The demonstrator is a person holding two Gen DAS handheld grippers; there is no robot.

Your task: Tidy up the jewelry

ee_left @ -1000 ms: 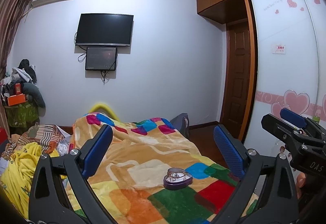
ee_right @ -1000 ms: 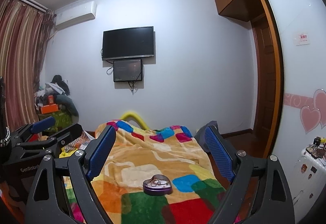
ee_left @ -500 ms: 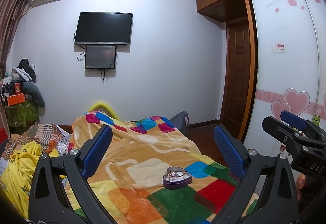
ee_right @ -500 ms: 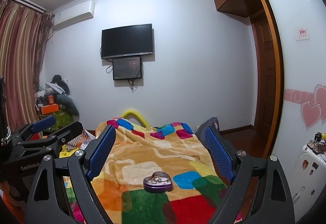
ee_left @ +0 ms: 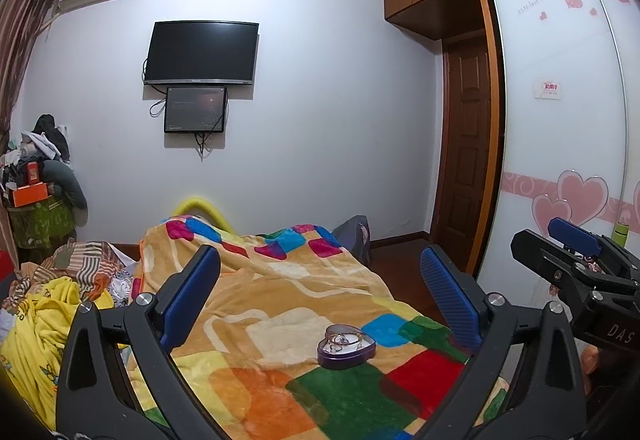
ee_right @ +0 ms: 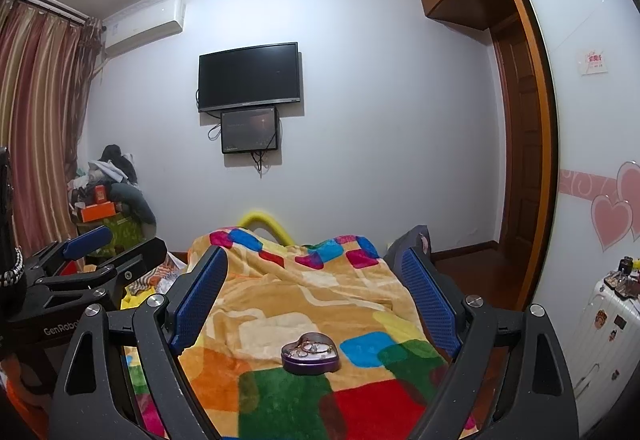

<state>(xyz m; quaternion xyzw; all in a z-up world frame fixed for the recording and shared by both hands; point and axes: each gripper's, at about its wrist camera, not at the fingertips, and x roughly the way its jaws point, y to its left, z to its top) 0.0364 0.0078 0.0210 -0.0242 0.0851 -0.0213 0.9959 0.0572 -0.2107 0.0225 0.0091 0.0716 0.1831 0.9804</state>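
Heart-shaped tin (ee_left: 346,345) sits on the blanket (ee_left: 280,304) near the bed's near end, jewelry (ee_left: 344,338) lying in it. Left gripper (ee_left: 320,296) and right gripper (ee_right: 316,298) hang side by side near the tin, apart from it. TV (ee_left: 201,52) on far wall; smaller screen (ee_left: 195,109) just below. Wardrobe (ee_left: 560,120) right; clothes pile (ee_left: 44,160) far left.

you have one heart-shaped tin (ee_left: 346,346) on one blanket (ee_left: 280,304), two screens (ee_left: 201,53) on the wall, two grippers (ee_left: 320,300).
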